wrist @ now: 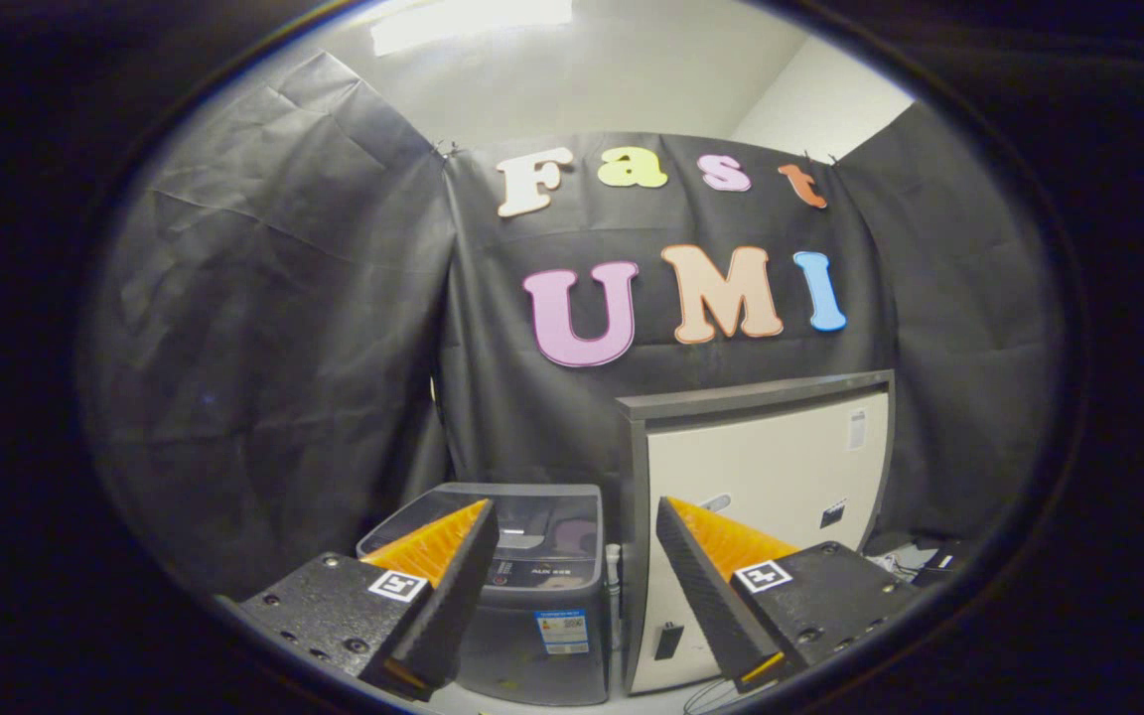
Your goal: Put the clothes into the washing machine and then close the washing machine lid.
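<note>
The black cloth wall point(284, 348) of the booth hangs in creased panels across the whole back of the scene, with a pale ceiling point(582, 70) above it. Against the foot of that cloth stands a tall pale cabinet point(771, 467) with a dark grey frame and top, a few small stickers on its front. Just beside it, on its left flank and almost touching, sits the washing machine point(542, 596), a lower grey top-loader whose dark glossy lid point(542, 516) lies flat and seems to be closed, though glare on it makes that hard to judge. A label sticks to the machine's front panel, near its lower edge. Some cables and small clutter lie on the floor by the cabinet's right corner. The gripper point(572, 521) hovers well short of the machine, its jaws spread wide with nothing between them; the washing machine lies beyond the fingers, seen through the gap
</note>
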A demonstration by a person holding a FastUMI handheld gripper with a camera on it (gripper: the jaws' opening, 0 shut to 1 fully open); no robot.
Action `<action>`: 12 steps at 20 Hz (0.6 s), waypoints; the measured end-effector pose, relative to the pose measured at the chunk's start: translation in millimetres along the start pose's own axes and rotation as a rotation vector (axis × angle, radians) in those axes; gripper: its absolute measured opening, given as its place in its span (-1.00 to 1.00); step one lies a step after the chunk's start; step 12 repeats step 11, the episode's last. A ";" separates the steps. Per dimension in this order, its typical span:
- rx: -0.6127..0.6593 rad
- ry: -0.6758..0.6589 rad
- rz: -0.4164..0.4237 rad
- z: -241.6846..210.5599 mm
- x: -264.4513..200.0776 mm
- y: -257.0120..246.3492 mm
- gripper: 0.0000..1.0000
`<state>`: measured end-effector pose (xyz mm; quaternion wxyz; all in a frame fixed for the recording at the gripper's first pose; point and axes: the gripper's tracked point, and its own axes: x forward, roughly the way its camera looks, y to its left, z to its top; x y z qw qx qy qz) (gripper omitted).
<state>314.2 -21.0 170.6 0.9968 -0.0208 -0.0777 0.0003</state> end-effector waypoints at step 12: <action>0.102 0.011 -0.037 -7.2 -9.8 -27.1 0.93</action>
